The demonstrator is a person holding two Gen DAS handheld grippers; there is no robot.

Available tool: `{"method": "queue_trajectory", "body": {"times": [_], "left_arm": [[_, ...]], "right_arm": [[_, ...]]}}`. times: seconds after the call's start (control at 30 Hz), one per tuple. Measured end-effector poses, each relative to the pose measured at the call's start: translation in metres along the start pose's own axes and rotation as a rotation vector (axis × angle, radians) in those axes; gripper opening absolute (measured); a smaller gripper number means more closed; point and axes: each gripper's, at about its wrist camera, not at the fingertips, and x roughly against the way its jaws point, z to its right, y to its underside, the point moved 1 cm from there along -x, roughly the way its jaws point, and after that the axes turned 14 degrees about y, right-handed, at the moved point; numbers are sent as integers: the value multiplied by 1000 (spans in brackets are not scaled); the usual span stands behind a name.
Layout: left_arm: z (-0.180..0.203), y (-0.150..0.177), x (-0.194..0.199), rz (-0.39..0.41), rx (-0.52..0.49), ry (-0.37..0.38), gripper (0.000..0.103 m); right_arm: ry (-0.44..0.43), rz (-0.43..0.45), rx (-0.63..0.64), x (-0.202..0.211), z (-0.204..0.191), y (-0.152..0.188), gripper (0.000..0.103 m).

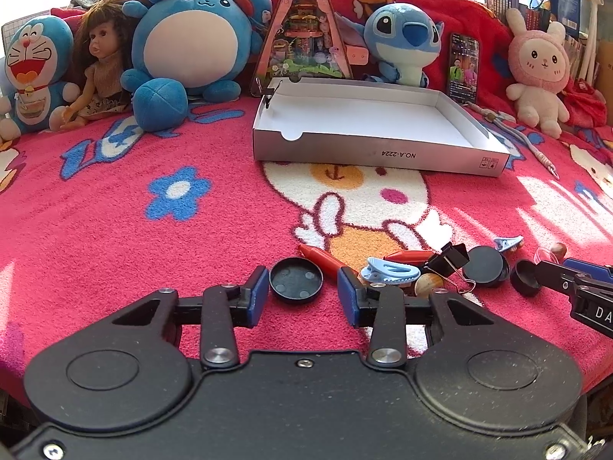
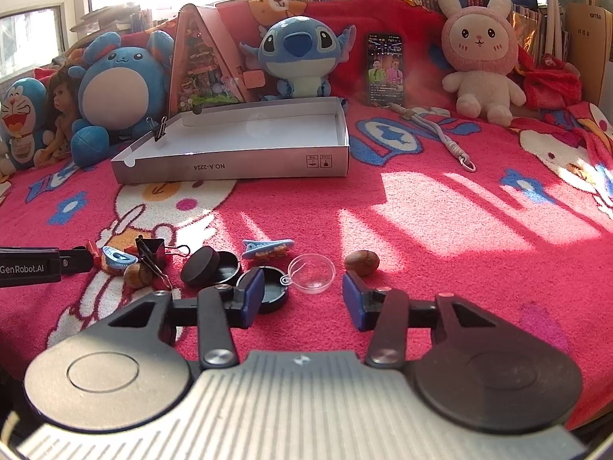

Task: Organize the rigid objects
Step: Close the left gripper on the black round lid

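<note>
A shallow white cardboard box [image 1: 367,115] sat open on a red patterned blanket [image 1: 115,230], well beyond the two grippers; its floor was bare, and a black binder clip [image 2: 160,130] was pinched onto its left wall. Behind it, plush toys and a doll leaned in a row, with a phone [image 2: 386,71] propped upright among them.

Nearer, a cluster of small items lay on the blanket — a red crayon [image 1: 320,257], a light blue hair clip [image 1: 390,271], a large black binder clip [image 1: 448,258], a wooden ball [image 1: 427,285], a closed round black tin [image 1: 487,267], a second blue clip [image 2: 268,248], a clear plastic dome [image 2: 311,272] and a brown nut [image 2: 361,262].

The left gripper [image 1: 302,293] rested low, its jaws partly open around a black round lid [image 1: 295,280] lying hollow side up; the blue pads stood just beside its rim, apart from it.

The right gripper [image 2: 302,295] was also partly open; its left pad overlapped a small black cap [image 2: 268,291], and the clear dome lay just ahead of the gap; whether that pad touched the cap could not be told.
</note>
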Motion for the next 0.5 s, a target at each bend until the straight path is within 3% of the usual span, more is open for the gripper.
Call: {"method": "queue_trajectory", "body": {"times": [0.1,0.5], "left_arm": [[0,1,-1,-5,-2,3,30],[4,2,1,3,-22,25,29]], "right_arm": [[-2,-3,4,-1,-2,0,41],[-13,4,14,-1,-8,-1,32]]}}
